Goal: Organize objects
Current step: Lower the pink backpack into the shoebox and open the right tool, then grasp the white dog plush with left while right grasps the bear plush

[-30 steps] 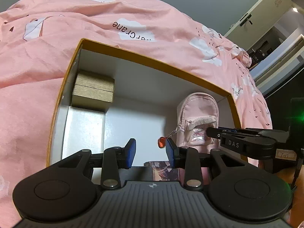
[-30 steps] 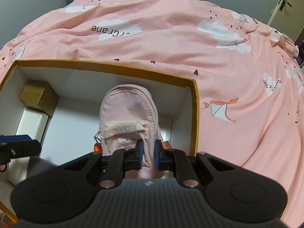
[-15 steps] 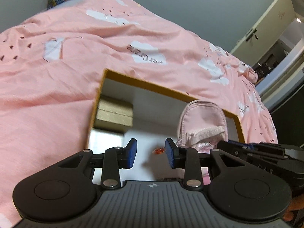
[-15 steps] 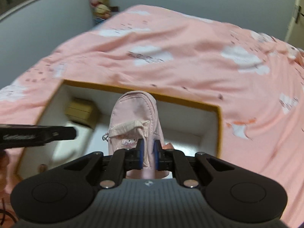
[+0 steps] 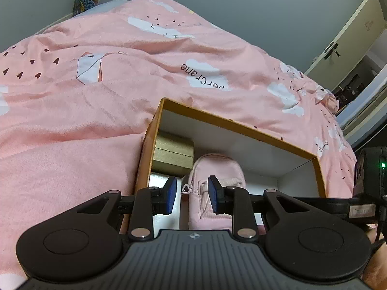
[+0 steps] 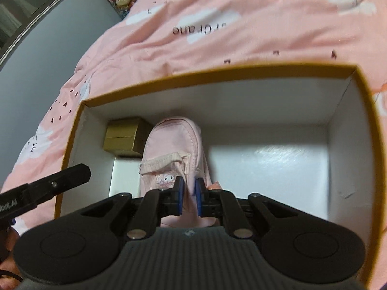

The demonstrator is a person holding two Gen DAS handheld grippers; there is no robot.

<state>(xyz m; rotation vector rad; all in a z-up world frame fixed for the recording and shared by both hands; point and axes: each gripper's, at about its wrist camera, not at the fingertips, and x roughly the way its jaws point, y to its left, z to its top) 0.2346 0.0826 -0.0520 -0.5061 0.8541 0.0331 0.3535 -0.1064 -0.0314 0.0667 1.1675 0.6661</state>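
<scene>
Right wrist view: the right tongs (image 6: 189, 197) pinch the front of the pink pouch (image 6: 174, 149), which stands in the box (image 6: 217, 72) just beside the gold case (image 6: 123, 137) at the far-left corner. The left tongs (image 5: 191, 195) are closing, their pads either side of the pouch's zip pull, though contact is hard to judge. Placing looks nearly done. Next, I'd expect the pouch to be settled against the case, then let go without tipping it.

My right gripper (image 6: 189, 197) pinches the small pink backpack (image 6: 173, 149) inside the box (image 6: 217, 73), beside the gold case (image 6: 123, 136) in its far left corner.
</scene>
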